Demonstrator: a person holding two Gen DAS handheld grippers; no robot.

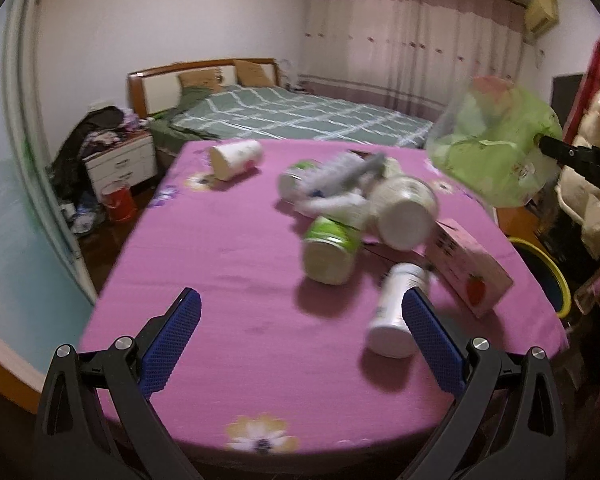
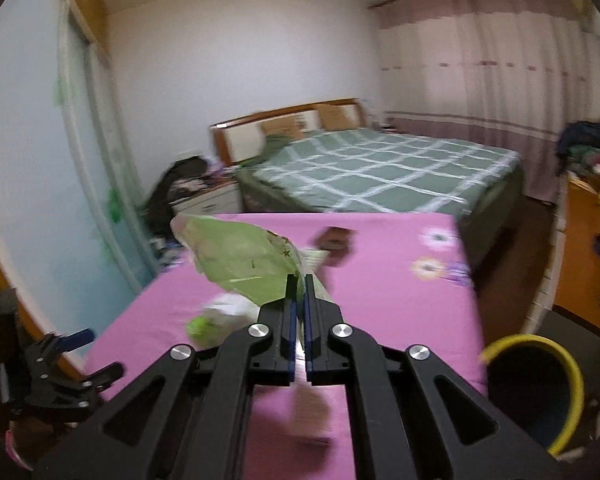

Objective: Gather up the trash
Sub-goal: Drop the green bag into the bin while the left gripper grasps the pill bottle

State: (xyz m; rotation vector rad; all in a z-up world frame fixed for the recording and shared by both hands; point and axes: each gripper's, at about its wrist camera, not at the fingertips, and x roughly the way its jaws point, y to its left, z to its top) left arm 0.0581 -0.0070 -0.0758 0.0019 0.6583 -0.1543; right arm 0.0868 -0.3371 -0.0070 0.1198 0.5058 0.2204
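L gripper [image 1: 300, 332] is spread wide and empty over the pink table [image 1: 220, 280], a white bottle [image 1: 396, 312] lying just beside its right finger; cups [image 1: 332, 254] and a pink box [image 1: 472, 276] are piled further back. R gripper [image 2: 299, 280] is pressed together, pinching a green bag [image 2: 244, 264] held in the air above the table. Step looks like carry-to-bin. Next move prob calls for swinging the bag right over the yellow-rimmed bin [image 2: 564, 360], just off the table's edge, then letting go w/o snagging.

Nothing readable is showing anywhere. The pink box [image 1: 470, 268] on the purple tablecloth [image 1: 236, 264] is carrying a strawberry picture and dark marks, all blurring beyond reading. Labels on the bottles [image 1: 396, 308] beside the box are smearing too.
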